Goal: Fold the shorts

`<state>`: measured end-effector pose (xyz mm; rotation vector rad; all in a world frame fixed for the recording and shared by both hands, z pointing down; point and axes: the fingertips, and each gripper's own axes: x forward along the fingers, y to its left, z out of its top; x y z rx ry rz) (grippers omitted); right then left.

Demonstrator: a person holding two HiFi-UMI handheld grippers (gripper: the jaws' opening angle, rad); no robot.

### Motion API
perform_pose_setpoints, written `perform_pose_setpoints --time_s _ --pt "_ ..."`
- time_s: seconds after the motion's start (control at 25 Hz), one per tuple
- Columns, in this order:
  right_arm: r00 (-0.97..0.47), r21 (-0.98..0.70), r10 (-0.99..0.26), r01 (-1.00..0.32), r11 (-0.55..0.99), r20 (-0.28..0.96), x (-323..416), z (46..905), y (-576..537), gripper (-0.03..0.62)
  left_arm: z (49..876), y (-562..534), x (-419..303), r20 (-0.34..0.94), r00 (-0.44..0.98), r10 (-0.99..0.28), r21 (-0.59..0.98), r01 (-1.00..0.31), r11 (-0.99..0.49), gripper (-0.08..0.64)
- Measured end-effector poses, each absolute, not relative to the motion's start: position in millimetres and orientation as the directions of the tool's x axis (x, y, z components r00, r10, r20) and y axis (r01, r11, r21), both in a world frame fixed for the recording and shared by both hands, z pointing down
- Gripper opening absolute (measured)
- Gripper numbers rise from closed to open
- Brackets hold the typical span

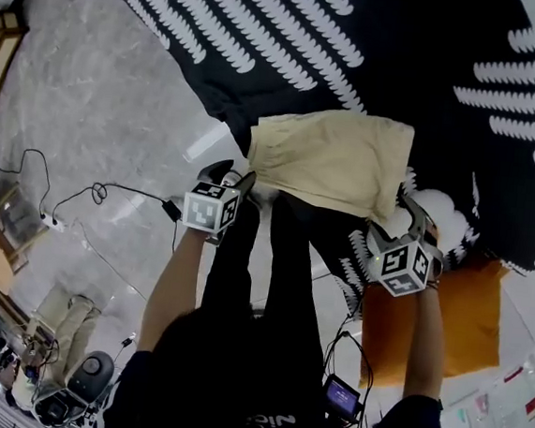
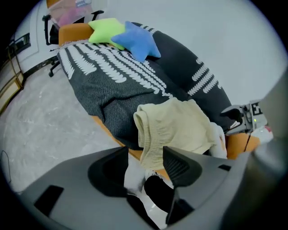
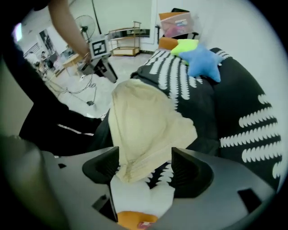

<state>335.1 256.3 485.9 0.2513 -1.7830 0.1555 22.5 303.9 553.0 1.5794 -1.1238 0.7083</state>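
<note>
Left gripper (image 1: 235,175), lower centre-left: jaws apart, waistband edge of the cream shorts (image 1: 334,158) between them, not pressed. Right gripper (image 1: 405,215), lower right: jaws wide, a shorts corner between them, unclamped. Shorts lie mid-frame on the black patterned blanket (image 1: 432,74), seemingly folded once; another fold probably remains.

Head view looks steeply down from above the person, close over both arms, shorts (image 1: 334,158) on the black patterned blanket (image 1: 406,43) mid-frame. Each gripper view sits low and close at a near corner of the shorts, facing across them to the star cushions (image 2: 135,38). All three share shorts and blanket; left gripper view catches the right gripper (image 2: 238,119), right gripper view the left gripper (image 3: 101,65).
</note>
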Motion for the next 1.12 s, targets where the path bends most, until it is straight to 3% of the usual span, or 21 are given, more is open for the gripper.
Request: perform_pose_setpoints --time_s 0.24,0.36,0.48,0.6,0.8,0.96,1.08,1.12 --pt "-0.287 -0.027 -0.193 -0.618 0.786 0.938 337 472 198 0.325 526 252 32 0.843 0.415 -0.344 0.344 -0.905 -0.249 0.238" --pt "-0.302 -0.069 -0.194 -0.682 0.728 0.933 353 480 203 0.325 520 222 52 0.840 0.433 -0.327 0.310 -0.877 -0.367 0.239" --pt "-0.352 -0.073 -0.225 -0.665 0.743 0.909 334 489 193 0.301 535 209 47 0.861 0.421 -0.285 0.299 -0.873 -0.386 0.239" --pt "-0.457 -0.070 -0.201 -0.509 0.858 0.866 266 481 153 0.247 545 197 22 0.868 0.395 -0.300 0.309 -0.904 -0.297 0.241" --pt "-0.574 -0.114 0.049 -0.078 0.990 0.817 126 455 94 0.206 545 187 -8 0.888 0.349 -0.300 0.296 -0.932 -0.208 0.245" --pt "-0.465 -0.208 0.309 0.255 0.944 0.830 41 454 113 0.205 542 215 -25 0.902 0.334 -0.274 0.315 -0.942 -0.113 0.250" --pt "-0.292 -0.322 0.447 0.390 0.863 0.845 -4 472 114 0.148 539 217 -42 0.891 0.373 -0.259 0.383 -0.924 -0.014 0.250" --pt "-0.229 -0.373 0.493 0.416 0.829 0.839 -17 479 108 0.156 538 210 -47 0.881 0.398 -0.257 0.413 -0.911 0.005 0.250"
